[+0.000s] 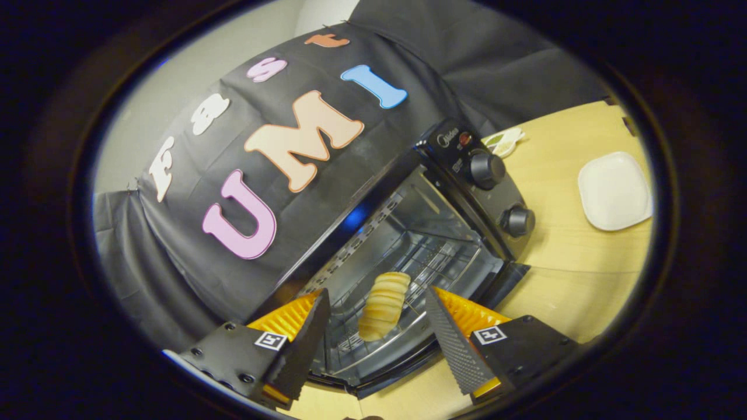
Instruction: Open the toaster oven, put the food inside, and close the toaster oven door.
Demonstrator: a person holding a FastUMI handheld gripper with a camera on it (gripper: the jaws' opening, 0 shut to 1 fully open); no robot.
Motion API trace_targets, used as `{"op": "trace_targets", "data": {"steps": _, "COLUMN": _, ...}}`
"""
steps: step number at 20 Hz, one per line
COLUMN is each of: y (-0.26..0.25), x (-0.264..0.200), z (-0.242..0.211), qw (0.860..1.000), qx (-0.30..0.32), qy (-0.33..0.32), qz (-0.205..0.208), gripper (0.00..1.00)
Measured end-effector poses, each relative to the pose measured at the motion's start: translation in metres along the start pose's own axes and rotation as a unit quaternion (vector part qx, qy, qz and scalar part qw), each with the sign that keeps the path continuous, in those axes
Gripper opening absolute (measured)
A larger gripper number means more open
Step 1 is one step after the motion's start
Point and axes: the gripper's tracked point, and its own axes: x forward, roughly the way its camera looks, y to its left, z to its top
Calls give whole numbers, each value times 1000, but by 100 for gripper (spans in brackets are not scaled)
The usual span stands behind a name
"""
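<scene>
Food (384,305) on rack inside open toaster oven (467,192); plate (614,191) on table (572,268) right of oven.

On my wooden table (560,256) I see a white square plate (614,190) lying flat, well apart from anything else. Farther back near the black cloth wall (502,64) lies a small pale packet (505,140), too small to identify.
</scene>
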Motion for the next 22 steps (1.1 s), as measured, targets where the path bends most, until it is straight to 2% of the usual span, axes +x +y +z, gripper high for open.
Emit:
{"op": "trace_targets", "data": {"steps": 8, "y": 3, "x": -48, "z": 40, "qw": 993, "qx": -96, "qy": -63, "qz": -3, "gripper": 100}}
{"op": "trace_targets", "data": {"steps": 12, "y": -7, "x": -81, "z": 54, "qw": 983, "qx": -152, "qy": -94, "qz": -26, "gripper": 100}}
{"op": "trace_targets", "data": {"steps": 20, "y": -52, "x": -156, "z": 38, "qw": 967, "qx": -220, "qy": -91, "qz": -85, "gripper": 100}}
{"op": "trace_targets", "data": {"steps": 22, "y": -59, "x": -170, "z": 25, "qw": 966, "qx": -230, "qy": -79, "qz": -84, "gripper": 100}}
